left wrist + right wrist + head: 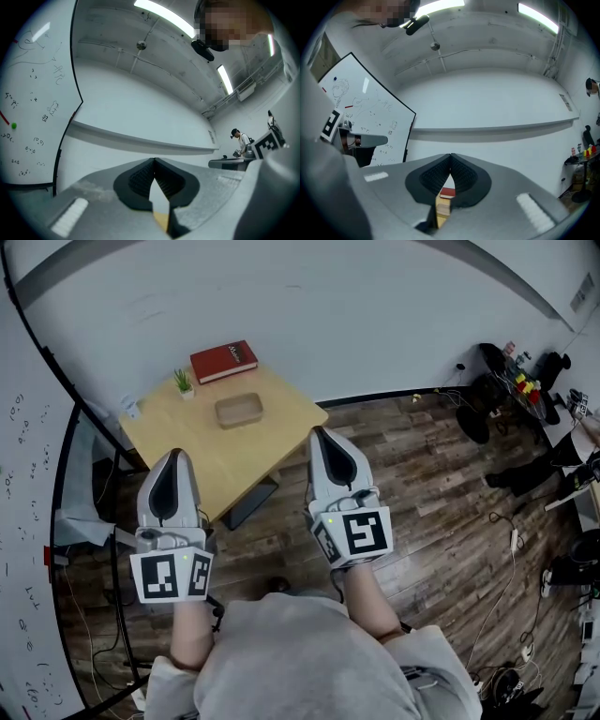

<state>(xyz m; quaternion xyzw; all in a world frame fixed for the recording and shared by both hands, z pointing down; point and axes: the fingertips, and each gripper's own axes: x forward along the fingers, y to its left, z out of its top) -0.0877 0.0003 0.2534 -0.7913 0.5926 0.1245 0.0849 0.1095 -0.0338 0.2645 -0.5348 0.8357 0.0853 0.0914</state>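
**Inventory: places given rel. to the table [220,460]**

1. **left gripper** [174,456]. In the head view it overlaps the table's near edge, toward the whiteboard-side corner; height over it can't be told. Tongs pressed together tip to tip, nothing btwn. Its own view shows only a thin sliver of tabletop through the slot behind the tips. Held level, nose toward the table; prob. a neutral ready pose, since it's empty.

2. **right gripper** [320,432]. Just off the table's corner on the side away from the whiteboard, over the floor [422,474]. Tongs likewise closed tip to tip, pinching nothing. Roughly parallel w/ no. 1, so both seem aimed at the table from the same side.

3. **wooden tray** [239,410]. Mid-table, well apart from both grippers and a bit nearer the far edge.
   - Look: shallow, rectangular w/ rounded corners and a raised rim. Light brown, close in tone to the tabletop.
   - Sits flat, appears empty. Central spot prob. keeps it within reach from the near side.

4. **red book** [224,361]. Far edge of the table, by the wall. Flat, cover up, lettering too small to read.

5. **potted plant** [183,382]. Beside the book, whiteboard side. Upright, small. Nos. 4–5 sit at the back, prob. to leave the middle free.

6. **whiteboard** [23,484]. Stands beside the table, w/ scribbles on it.
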